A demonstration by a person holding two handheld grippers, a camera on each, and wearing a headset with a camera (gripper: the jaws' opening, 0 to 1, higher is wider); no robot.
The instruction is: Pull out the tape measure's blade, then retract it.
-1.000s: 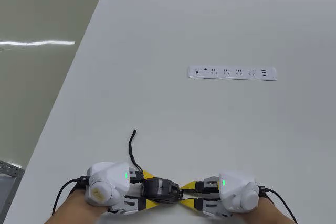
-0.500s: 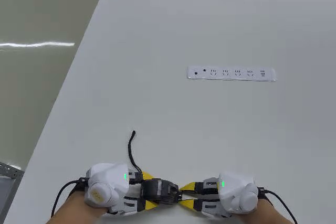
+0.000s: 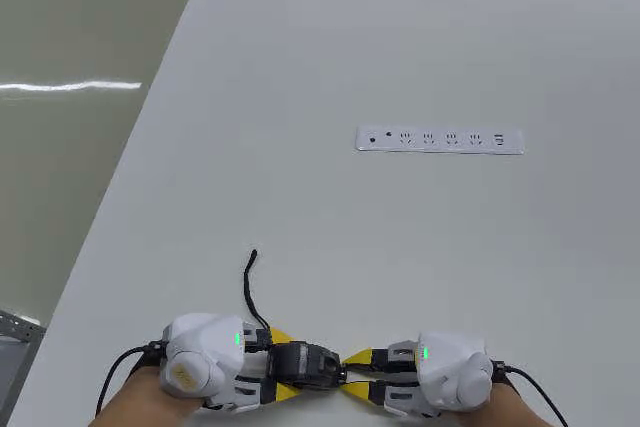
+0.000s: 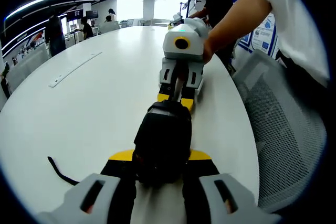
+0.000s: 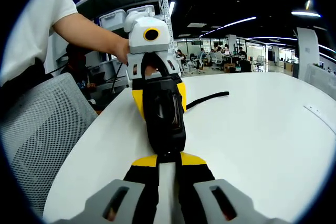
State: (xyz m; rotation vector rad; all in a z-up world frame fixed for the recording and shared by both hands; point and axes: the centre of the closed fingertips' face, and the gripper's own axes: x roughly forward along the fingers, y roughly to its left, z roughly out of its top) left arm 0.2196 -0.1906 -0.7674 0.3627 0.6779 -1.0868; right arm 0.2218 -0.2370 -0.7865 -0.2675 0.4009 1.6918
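The tape measure (image 3: 306,365) (image 4: 164,135) (image 5: 165,111), a black case, sits low at the near edge of the white table (image 3: 400,47); whether it rests on the top I cannot tell. No blade shows outside the case.

The left tongs (image 3: 283,363) (image 4: 160,156) (image 5: 157,90) are clamped on the tape measure, one yellow tip against each flat side of it.

The right tongs (image 3: 352,372) (image 4: 176,99) (image 5: 168,159) come at the tape measure from the opposite side. Their yellow tips are drawn in close and meet on the narrow end of the case that faces them; the blade's tip there is too small to make out.

A black strap (image 3: 250,282) (image 4: 60,170) (image 5: 207,98) runs from the tape measure's left end, away from the person, and lies loose on the table.

A white power strip (image 3: 440,139) (image 4: 73,69) lies flat well beyond the tape measure, off to its right.

A grey mesh chair (image 4: 283,129) (image 5: 37,129) stands on the person's side of the tape measure, past the table's edge.
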